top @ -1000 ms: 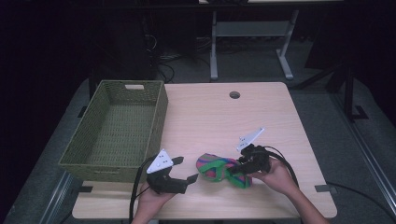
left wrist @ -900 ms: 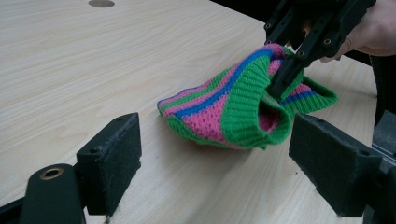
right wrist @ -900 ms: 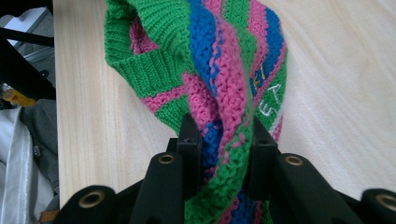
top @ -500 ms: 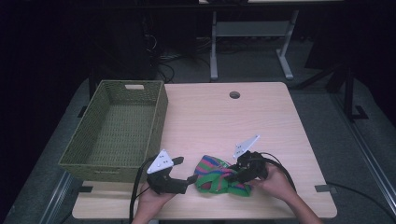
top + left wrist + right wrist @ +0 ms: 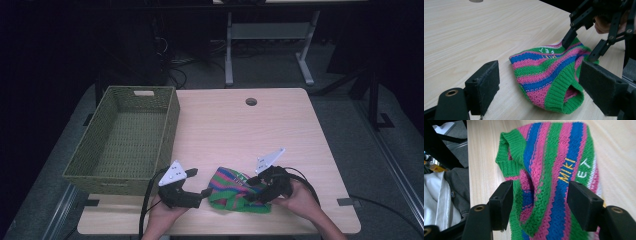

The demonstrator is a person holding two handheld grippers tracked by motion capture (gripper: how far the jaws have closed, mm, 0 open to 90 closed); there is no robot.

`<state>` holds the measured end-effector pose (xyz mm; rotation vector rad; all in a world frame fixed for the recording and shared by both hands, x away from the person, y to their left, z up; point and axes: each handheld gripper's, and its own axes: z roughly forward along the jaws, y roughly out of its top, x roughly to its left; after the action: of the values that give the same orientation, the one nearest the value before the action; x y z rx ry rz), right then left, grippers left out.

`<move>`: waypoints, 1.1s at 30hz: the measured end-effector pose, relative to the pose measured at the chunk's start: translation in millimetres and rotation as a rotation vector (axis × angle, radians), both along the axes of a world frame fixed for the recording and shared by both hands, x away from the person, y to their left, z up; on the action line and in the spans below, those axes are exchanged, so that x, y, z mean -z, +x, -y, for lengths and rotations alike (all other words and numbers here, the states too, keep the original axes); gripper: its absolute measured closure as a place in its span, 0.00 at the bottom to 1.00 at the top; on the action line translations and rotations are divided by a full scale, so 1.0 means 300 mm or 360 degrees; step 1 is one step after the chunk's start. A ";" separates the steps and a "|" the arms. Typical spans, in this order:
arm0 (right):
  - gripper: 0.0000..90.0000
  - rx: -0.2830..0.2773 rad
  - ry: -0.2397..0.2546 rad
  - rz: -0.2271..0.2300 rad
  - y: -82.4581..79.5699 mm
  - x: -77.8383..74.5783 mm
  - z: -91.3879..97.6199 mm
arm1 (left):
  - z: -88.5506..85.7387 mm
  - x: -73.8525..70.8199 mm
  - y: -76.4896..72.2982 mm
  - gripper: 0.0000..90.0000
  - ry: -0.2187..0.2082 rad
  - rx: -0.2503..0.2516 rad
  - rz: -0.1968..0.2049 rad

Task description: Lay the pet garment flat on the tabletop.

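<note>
The right gripper point(image 5: 256, 189) has its jaws spread wide over the near end of a small knitted garment point(image 5: 236, 191), one jaw on either side of the fabric with a gap between each pad and the wool; in the right gripper view the striped knit point(image 5: 549, 182) lies between the two black jaws, not pinched. The left gripper point(image 5: 197, 185) also has its jaws apart, pointing at the garment's left edge from just beside it; in the left gripper view the green ribbed hem point(image 5: 560, 95) lies between and just ahead of the two pads, neither touching it.

The garment is striped in green, pink and blue, with yellow lettering "MIKI" and white letters beside it. It lies bunched on the light wooden desk point(image 5: 240, 130), near the front edge, between the two grippers. A hand point(image 5: 300, 197) grasps the right gripper from behind, and another hand point(image 5: 162, 217) grasps the left one.

At the desk's left side stands a green woven basket point(image 5: 170, 125) with a cut-out handle in its far wall, well apart from the garment. A round cable hole point(image 5: 251, 101) sits near the desk's far edge.
</note>
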<state>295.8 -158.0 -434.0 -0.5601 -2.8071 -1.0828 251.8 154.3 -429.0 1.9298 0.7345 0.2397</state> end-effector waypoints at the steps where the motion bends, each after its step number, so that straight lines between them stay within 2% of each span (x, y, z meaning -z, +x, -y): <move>1: 0.42 0.0003 0.0004 -0.0001 -0.003 -0.008 0.005 | 0.000 0.000 -0.001 0.18 0.0000 -0.0001 -0.0002; 5: 0.43 0.0011 0.0050 0.0011 -0.013 -0.037 0.024 | -0.003 -0.001 -0.001 0.18 0.0001 -0.0003 -0.0002; 9: 0.47 -0.0017 0.0074 0.0041 -0.031 -0.064 0.025 | 0.000 0.000 -0.001 0.18 -0.0004 -0.0003 -0.0002; 13: 0.53 -0.0073 0.0093 0.0086 -0.056 -0.088 0.014 | 0.001 0.001 -0.001 0.18 0.0003 -0.0002 -0.0004; 18: 0.64 -0.0135 0.0098 0.0101 -0.074 -0.097 -0.004 | 0.008 -0.001 -0.003 0.18 -0.0015 0.0000 -0.0006; 19: 0.66 -0.0146 0.0096 0.0094 -0.075 -0.096 -0.008 | 0.009 -0.001 -0.002 0.18 -0.0001 0.0009 -0.0003; 24: 0.72 -0.0199 0.0054 0.0117 -0.074 -0.077 -0.029 | 0.017 0.003 -0.003 0.18 0.0016 0.0025 -0.0007; 33: 0.70 -0.0174 -0.0065 0.0114 -0.058 -0.022 -0.046 | 0.017 0.003 -0.002 0.18 0.0012 0.0026 -0.0009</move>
<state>278.3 -144.3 -427.4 -0.3729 -2.8886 -1.0473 251.3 149.1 -430.0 1.9434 0.7222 0.2277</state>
